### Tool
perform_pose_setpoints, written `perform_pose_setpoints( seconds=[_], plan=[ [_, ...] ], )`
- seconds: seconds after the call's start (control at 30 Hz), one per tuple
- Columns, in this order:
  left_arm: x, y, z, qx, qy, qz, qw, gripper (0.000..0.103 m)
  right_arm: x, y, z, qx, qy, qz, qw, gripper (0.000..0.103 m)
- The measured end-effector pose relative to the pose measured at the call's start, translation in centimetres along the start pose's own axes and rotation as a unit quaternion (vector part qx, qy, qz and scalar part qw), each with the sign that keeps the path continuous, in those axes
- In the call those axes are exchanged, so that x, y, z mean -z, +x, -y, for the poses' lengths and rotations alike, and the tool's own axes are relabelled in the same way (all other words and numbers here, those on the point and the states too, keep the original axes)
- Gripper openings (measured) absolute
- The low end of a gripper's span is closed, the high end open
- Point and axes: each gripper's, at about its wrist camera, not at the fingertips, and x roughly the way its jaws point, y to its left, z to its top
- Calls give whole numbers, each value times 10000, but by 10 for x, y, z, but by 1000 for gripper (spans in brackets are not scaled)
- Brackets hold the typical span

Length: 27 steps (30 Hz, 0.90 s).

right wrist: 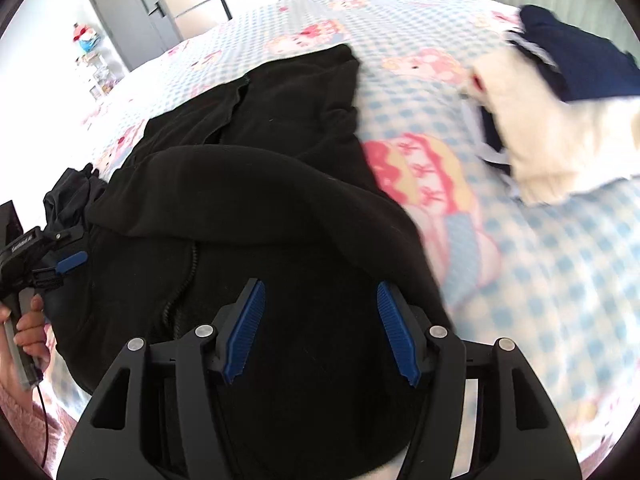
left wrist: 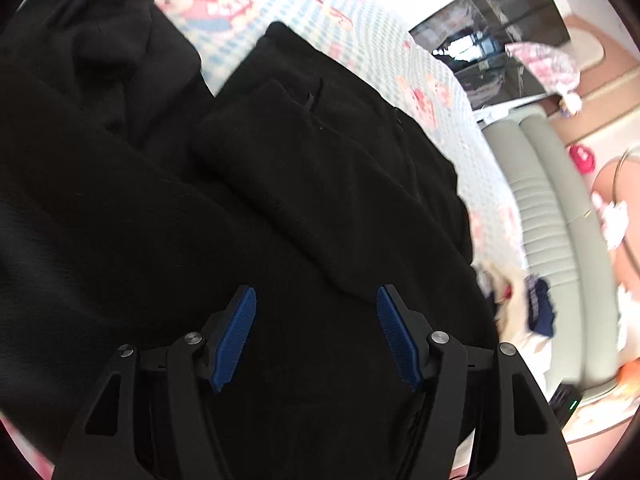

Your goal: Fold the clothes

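A black fleece zip jacket lies partly folded on the bed; it also fills the left wrist view. My left gripper is open just above the jacket, nothing between its blue pads. It also shows at the left edge of the right wrist view, held in a hand. My right gripper is open over the jacket's near end, with its blue pads empty.
The bed has a blue-checked sheet with pink cartoon figures. A cream and navy garment pile lies at the far right of the bed. A padded grey-green headboard runs along the bed's edge. A grey door stands behind.
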Motion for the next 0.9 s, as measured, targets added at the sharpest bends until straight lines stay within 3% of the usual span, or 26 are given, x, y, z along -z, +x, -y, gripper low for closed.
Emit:
perform_pose_setpoints(
  seconds=[0.07,0.17,0.23,0.33,0.43,0.5,0.57,0.67,0.77,0.9],
  plan=[
    [-13,23,-5,155,-263,-64,9995,65,6,-8,19,144,146,120,9997,60],
    [-25,54,-4,100,-580,-124,9982,65,10,-7,32,369,272,95,9989,60],
    [-25,64,4,-27,-581,-87,9983,65,12,-9,40,493,321,74,9982,60],
    [-17,71,16,45,-474,-3,9989,64,13,-11,46,348,243,65,9991,61],
    [-3,65,20,-174,-398,220,9988,46,17,4,52,429,-2,-245,9988,61],
    [5,60,21,-290,-385,377,9981,15,22,14,60,444,68,-416,9981,61],
    [7,56,20,-202,-440,528,9974,10,28,16,69,305,219,-512,9980,61],
    [14,22,37,-251,-104,906,9955,5,24,18,68,335,126,-449,9984,58],
    [29,-34,60,-261,339,1443,9886,5,20,14,57,752,-157,-321,9965,58],
    [50,-98,60,-112,462,1974,9792,5,19,0,54,538,-185,-257,9980,59]
  ],
)
